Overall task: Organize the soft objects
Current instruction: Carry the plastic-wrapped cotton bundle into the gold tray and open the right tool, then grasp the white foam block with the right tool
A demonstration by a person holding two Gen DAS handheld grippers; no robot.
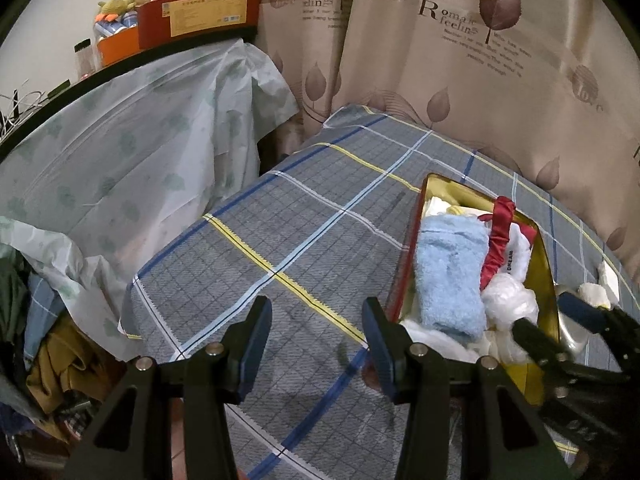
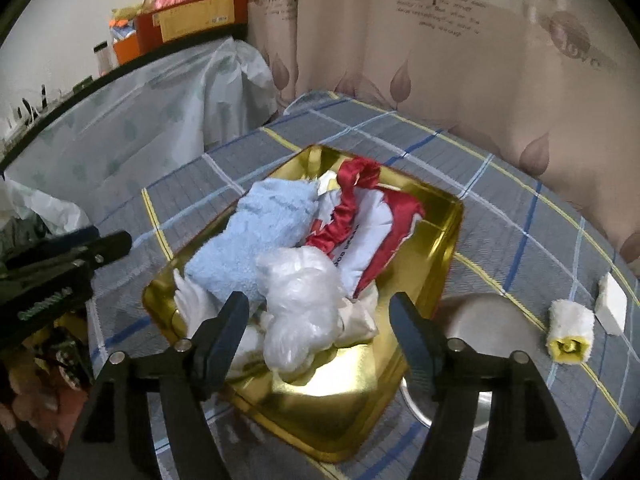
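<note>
A gold tin tray (image 2: 440, 236) sits on the plaid bed and holds a light blue towel (image 2: 256, 236), a red and white cloth (image 2: 372, 220) and a crumpled clear plastic bag (image 2: 300, 300). My right gripper (image 2: 320, 332) is open, its jaws either side of the plastic bag at the tray's near end, holding nothing. My left gripper (image 1: 316, 336) is open and empty above bare bedspread, left of the tray (image 1: 546, 256). The blue towel (image 1: 448, 268) shows there too. A rolled white and yellow cloth (image 2: 570, 330) lies on the bed to the right of the tray.
A round metal lid or bowl (image 2: 480, 328) lies against the tray's right side. A small white block (image 2: 612, 308) lies at the far right. A plastic-covered table (image 1: 120, 152) stands to the left, with boxes (image 1: 200, 16) on top. A curtain (image 1: 480, 60) hangs behind the bed.
</note>
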